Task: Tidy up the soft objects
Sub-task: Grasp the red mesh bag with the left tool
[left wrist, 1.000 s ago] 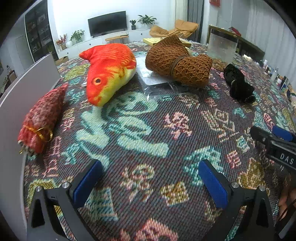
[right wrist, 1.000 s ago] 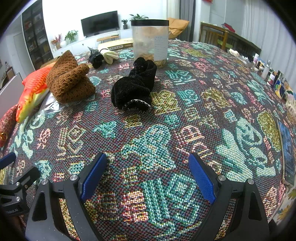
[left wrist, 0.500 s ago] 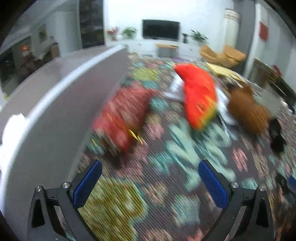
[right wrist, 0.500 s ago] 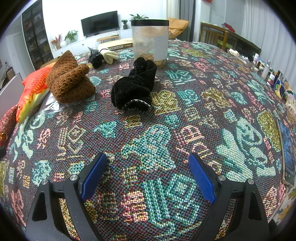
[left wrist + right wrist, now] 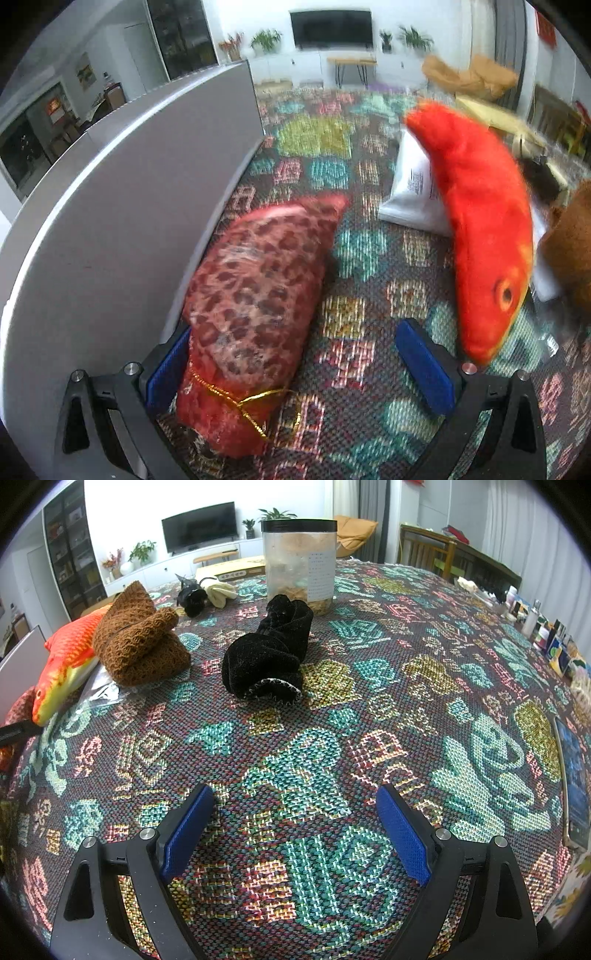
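A red mesh pouch (image 5: 255, 306) tied with gold cord lies against a grey bin wall (image 5: 122, 206). My left gripper (image 5: 295, 365) is open and straddles the pouch's tied end, the left pad close against it and a gap at the right pad. An orange plush fish (image 5: 484, 221) lies just right of it. In the right wrist view, my right gripper (image 5: 295, 834) hangs open over bare cloth, with a black velvet cloth (image 5: 269, 653), a brown knit piece (image 5: 140, 642) and the fish (image 5: 66, 657) further off.
A patterned woven cloth (image 5: 369, 701) covers the table. A clear jar with a black lid (image 5: 299, 561) stands at the back, near a black item (image 5: 192, 598) and a cream glove (image 5: 218, 590). A white packet (image 5: 413, 192) lies under the fish. Small bottles (image 5: 535, 620) line the right edge.
My left gripper swung left from the table's middle and closed in on the red pouch, which now sits between its fingers. The right gripper has not moved.
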